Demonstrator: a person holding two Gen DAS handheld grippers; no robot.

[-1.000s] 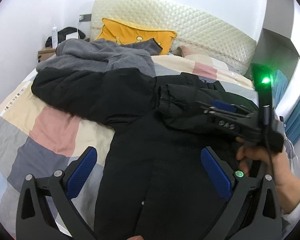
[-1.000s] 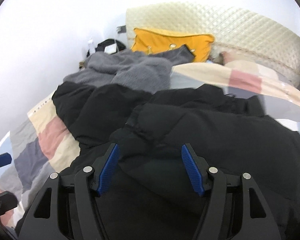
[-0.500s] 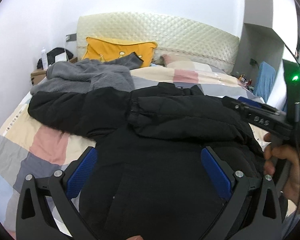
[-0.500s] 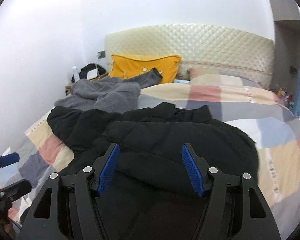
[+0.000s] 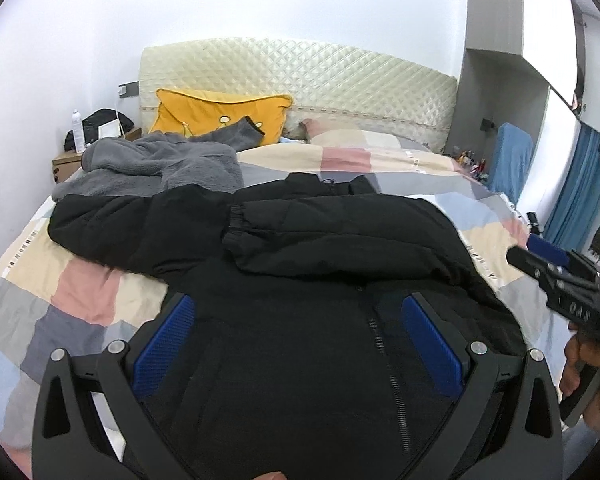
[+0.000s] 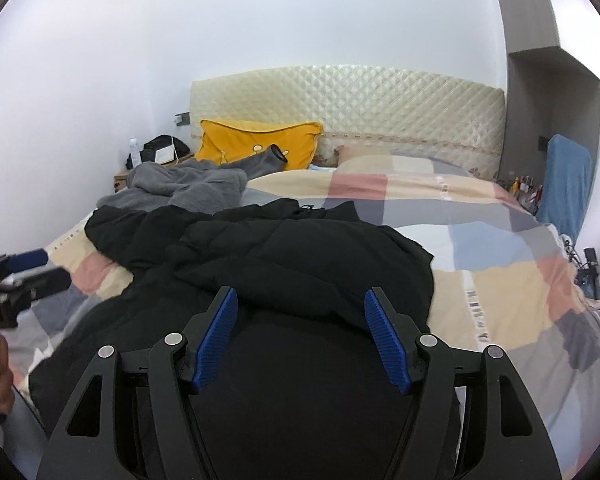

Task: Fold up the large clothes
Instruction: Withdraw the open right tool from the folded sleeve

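A large black puffer jacket (image 5: pixel 300 280) lies spread on the bed, also seen in the right wrist view (image 6: pixel 308 264). One sleeve is folded across its chest; the other sleeve (image 5: pixel 112 224) stretches out to the left. My left gripper (image 5: pixel 298 320) is open and empty, hovering above the jacket's lower body. My right gripper (image 6: pixel 302 312) is open and empty above the jacket too. It also shows at the right edge of the left wrist view (image 5: pixel 556 268).
A grey fleece garment (image 5: pixel 160 164) lies behind the jacket, by a yellow pillow (image 5: pixel 220 116) and the quilted headboard (image 5: pixel 300 76). The patchwork bedspread (image 6: pixel 500 264) shows to the right. A nightstand with a bottle (image 5: pixel 78 126) stands far left.
Both grippers have drawn back and up from the jacket. The right gripper has left the folded sleeve lying across the chest and moved out to the right.
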